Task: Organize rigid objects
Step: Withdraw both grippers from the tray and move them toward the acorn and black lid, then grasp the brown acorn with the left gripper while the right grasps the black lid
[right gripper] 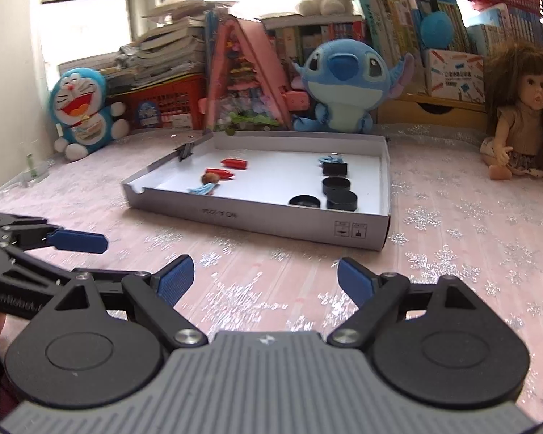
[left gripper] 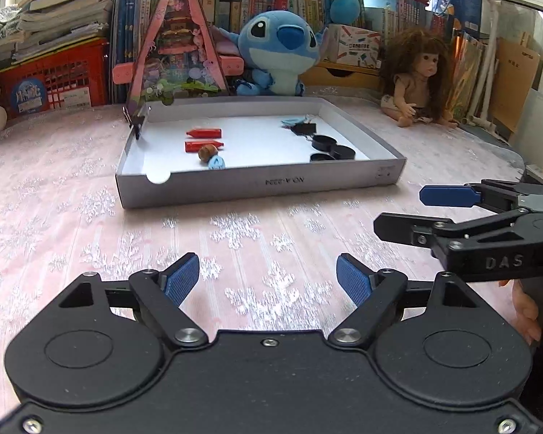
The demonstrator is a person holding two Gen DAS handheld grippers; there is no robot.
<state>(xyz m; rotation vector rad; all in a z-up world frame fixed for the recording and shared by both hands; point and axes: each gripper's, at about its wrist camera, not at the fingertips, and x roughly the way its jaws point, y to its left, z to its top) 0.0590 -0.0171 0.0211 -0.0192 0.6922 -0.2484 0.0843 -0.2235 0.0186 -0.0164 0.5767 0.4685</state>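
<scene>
A shallow white cardboard tray lies on the pink tablecloth ahead of both grippers. In it, on the left, lie two red crayon-like pieces, a small brown-headed figure and a light blue piece. On the right are a black square piece and three black round lids. My left gripper is open and empty, short of the tray. My right gripper is open and empty too; it also shows from the side in the left wrist view.
A black binder clip sits on the tray's left wall. Behind the tray stand a pink triangular toy house, a blue Stitch plush, a doll, a Doraemon plush, red baskets and shelves of books.
</scene>
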